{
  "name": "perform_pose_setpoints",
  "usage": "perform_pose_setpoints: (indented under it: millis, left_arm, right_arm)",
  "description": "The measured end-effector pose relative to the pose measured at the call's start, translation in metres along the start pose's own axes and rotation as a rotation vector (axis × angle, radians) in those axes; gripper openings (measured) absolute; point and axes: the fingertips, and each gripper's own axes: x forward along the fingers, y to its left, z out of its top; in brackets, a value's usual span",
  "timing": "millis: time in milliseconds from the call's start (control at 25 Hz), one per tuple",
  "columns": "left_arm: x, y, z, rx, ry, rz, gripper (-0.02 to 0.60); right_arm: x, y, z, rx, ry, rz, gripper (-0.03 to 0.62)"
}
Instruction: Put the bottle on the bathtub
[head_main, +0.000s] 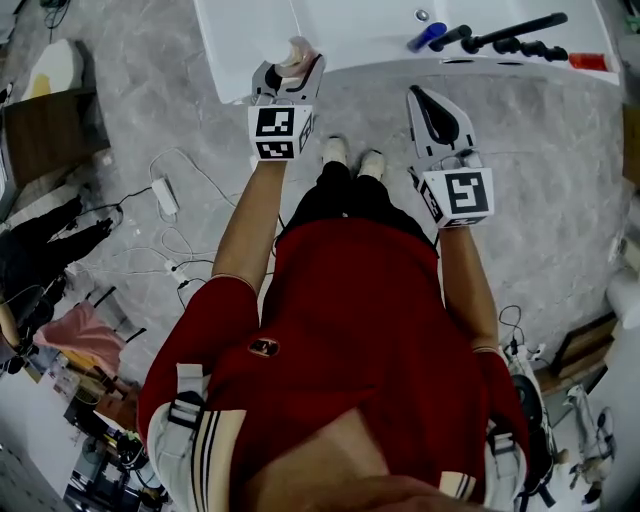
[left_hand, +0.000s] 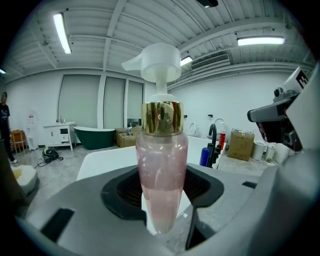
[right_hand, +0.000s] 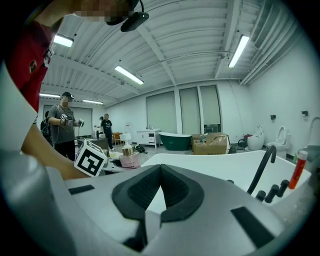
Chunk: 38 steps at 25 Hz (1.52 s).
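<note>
My left gripper (head_main: 289, 78) is shut on a pink pump bottle (head_main: 297, 56) and holds it upright over the near rim of the white bathtub (head_main: 340, 35), toward its left end. In the left gripper view the bottle (left_hand: 161, 170) has a gold collar and a white pump head and stands between the jaws, with pink liquid in its lower half. My right gripper (head_main: 438, 112) hangs just short of the tub's rim, to the right, shut with nothing in it. From the right gripper view the bottle (right_hand: 129, 156) shows at the left, beside the tub (right_hand: 215, 167).
A black faucet (head_main: 510, 35), a blue bottle (head_main: 425, 38) and a red item (head_main: 588, 62) sit on the tub's right end. Cables and a white adapter (head_main: 163, 195) lie on the grey floor at left. People (right_hand: 62, 127) stand far off, near a green tub (left_hand: 95, 137).
</note>
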Motion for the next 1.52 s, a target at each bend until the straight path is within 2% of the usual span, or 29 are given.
perform_pose_setpoints:
  millis: [360,920,1520]
  left_arm:
    - [0.042,-0.001,-0.023,0.021,0.043,-0.024,0.224]
    - [0.083,0.003,-0.06,0.038,0.105,-0.035,0.225]
    - [0.093,0.002,-0.082,0.049,0.112,-0.047,0.225]
  right_arm:
    - [0.002,-0.019,-0.015,0.012,0.046,-0.041,0.0]
    - [0.01,-0.038,-0.032,0.024,0.082,-0.05,0.0]
    - [0.014,-0.046,-0.038,0.037,0.099,-0.071,0.0]
